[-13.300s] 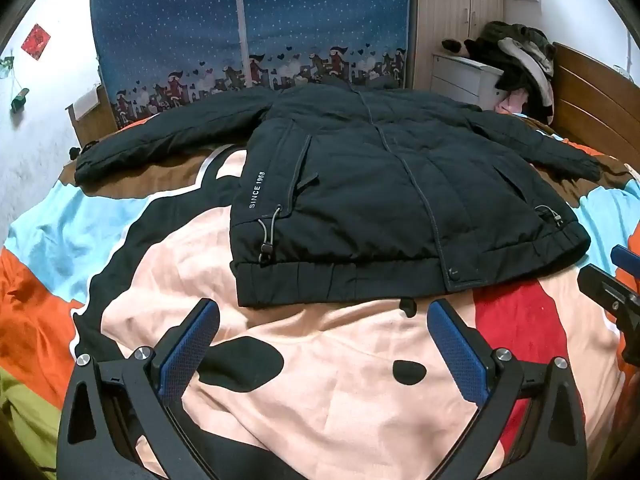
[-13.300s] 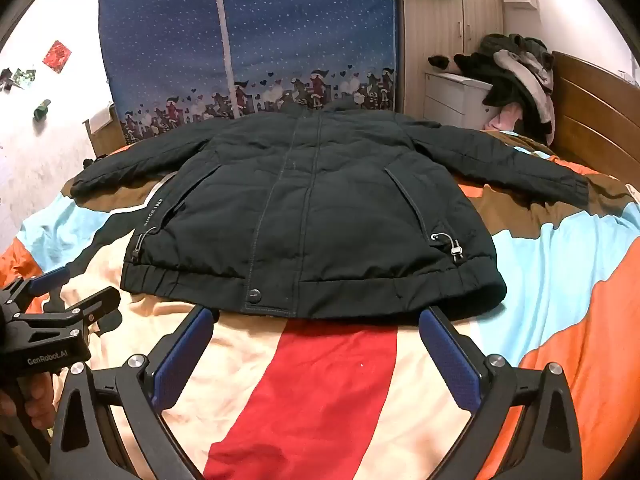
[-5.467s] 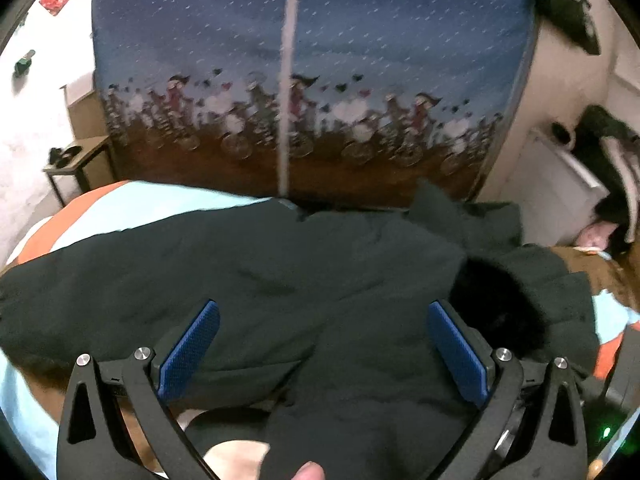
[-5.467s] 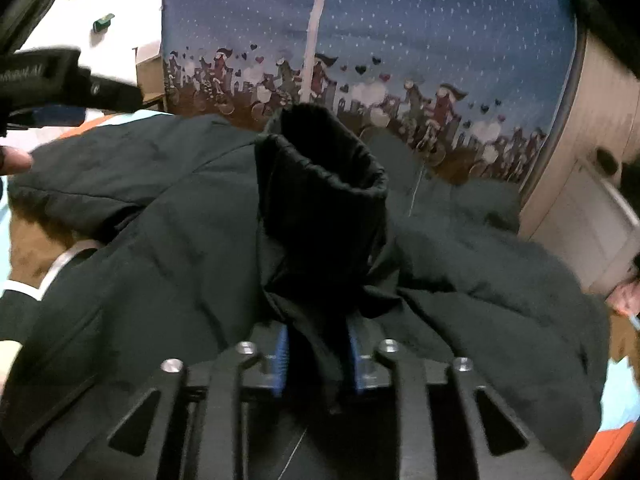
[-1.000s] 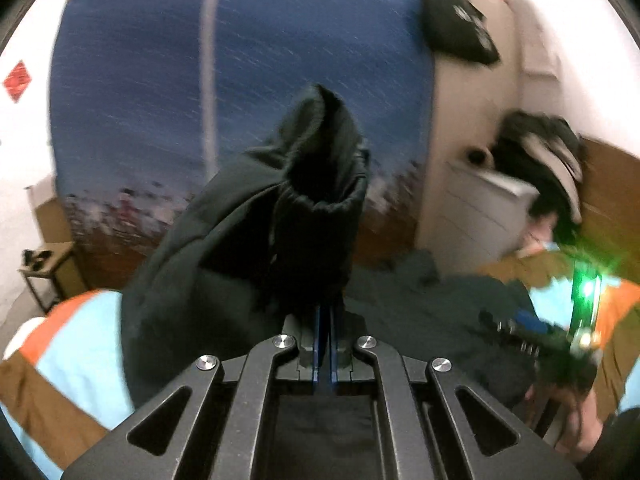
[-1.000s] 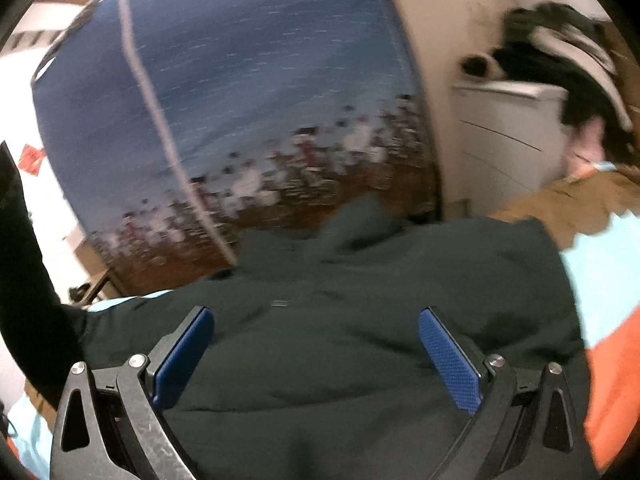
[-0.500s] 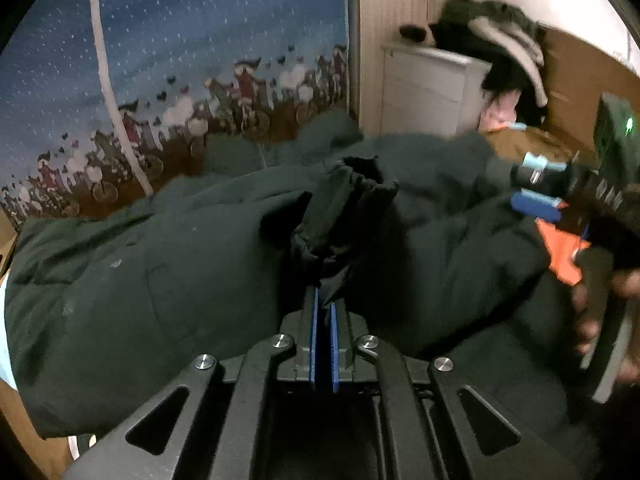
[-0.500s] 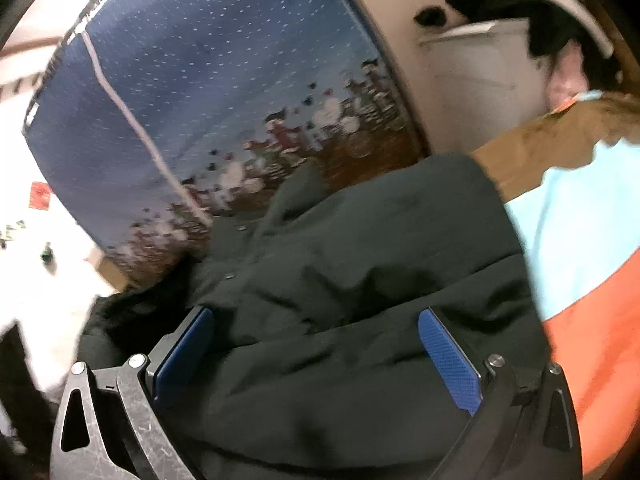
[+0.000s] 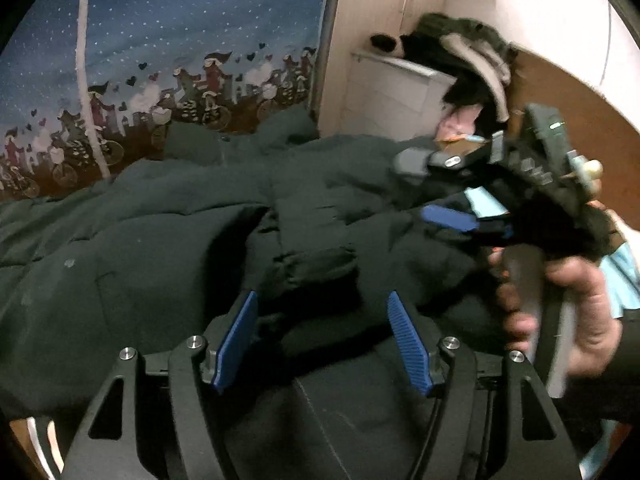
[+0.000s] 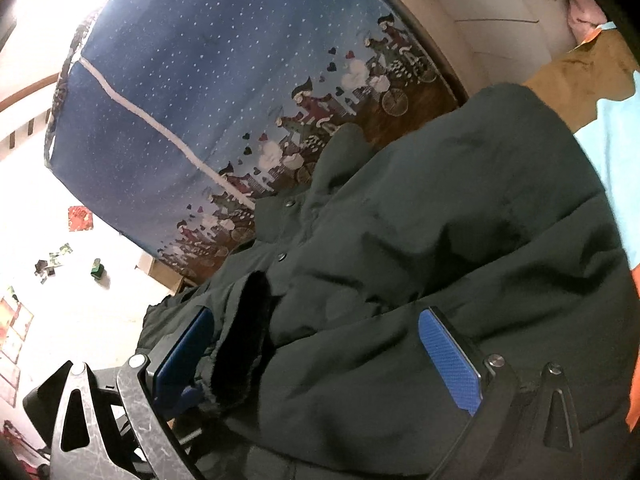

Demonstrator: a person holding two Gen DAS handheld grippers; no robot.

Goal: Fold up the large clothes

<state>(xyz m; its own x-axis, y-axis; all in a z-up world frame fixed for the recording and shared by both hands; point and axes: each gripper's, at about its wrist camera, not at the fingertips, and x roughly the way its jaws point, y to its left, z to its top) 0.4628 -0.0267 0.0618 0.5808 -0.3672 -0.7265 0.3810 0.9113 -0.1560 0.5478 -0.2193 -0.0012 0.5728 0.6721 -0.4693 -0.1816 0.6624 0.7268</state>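
Left hand-held gripper just spread, cuff freed; right spread (jacket)

No text, brand, number or sign can be read. The right gripper has raised marks on its body, but they are too blurred to read. The red square on the wall is too small to tell any characters.

Blue curtain; white drawers
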